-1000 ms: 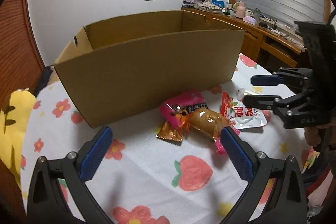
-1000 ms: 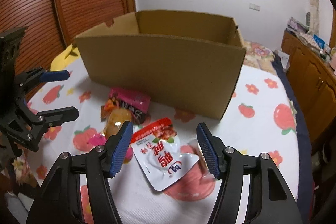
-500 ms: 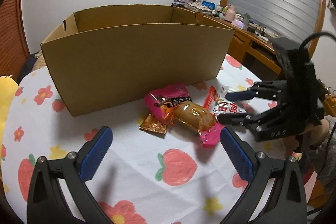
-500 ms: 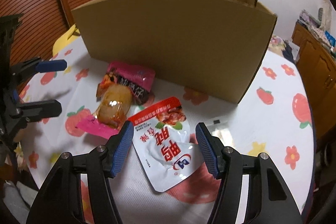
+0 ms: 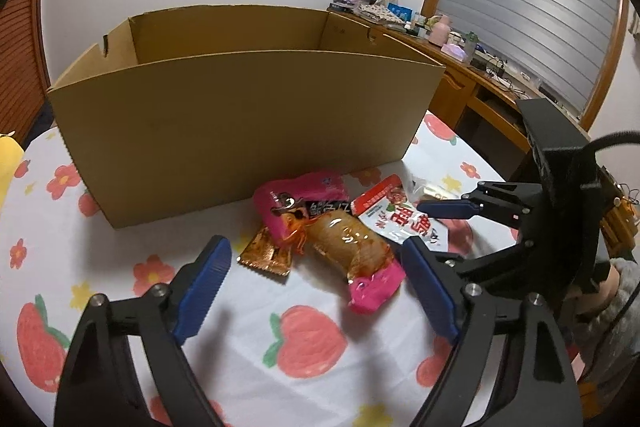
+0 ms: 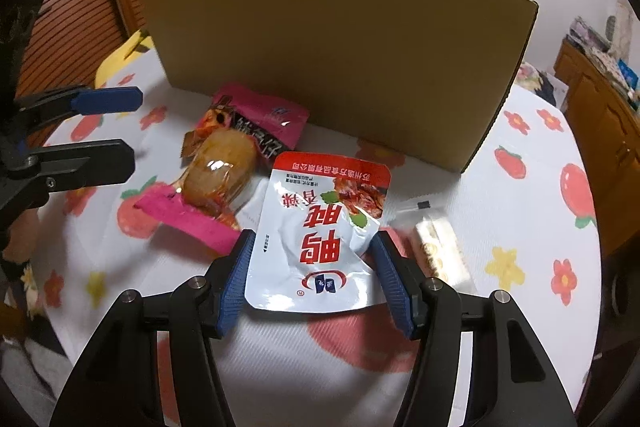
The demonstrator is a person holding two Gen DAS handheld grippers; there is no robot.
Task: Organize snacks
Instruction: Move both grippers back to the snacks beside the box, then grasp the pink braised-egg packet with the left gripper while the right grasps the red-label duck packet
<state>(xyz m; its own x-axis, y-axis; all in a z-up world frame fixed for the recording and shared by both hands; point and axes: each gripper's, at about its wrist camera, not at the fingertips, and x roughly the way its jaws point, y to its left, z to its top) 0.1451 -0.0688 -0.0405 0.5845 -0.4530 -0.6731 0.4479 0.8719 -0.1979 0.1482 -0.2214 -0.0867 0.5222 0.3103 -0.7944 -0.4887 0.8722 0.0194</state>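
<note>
Since a second earlier the right gripper (image 6: 314,277) had sunk toward the tablecloth (image 6: 500,195), so that its ribbed blue pads now flanked the lower half of the white and red pouch (image 6: 320,227), one at each edge; whether they pressed it could not be told, and the jaws stood at a middling width. That flat, glossy pouch bore large red Chinese characters, a red band of small white ones and a blue and red oval mark near its bottom edge. Its left neighbour was the clear-windowed pink packet (image 6: 212,183) with a plump brown snack, lying across a pink and black packet (image 6: 256,123) with pale lettering, all just before the plain brown cardboard box (image 6: 340,67). A small clear wrapper (image 6: 436,247) with pale pieces lay just right of the pouch. Over the same second the left gripper (image 5: 316,287) had narrowed from its widest; its jaws were closing, nothing gripped, the pink packet's near end between its blue pads. An orange foil sachet (image 5: 264,255) poked out beside that heap. Strawberries and flowers patterned the cloth
</note>
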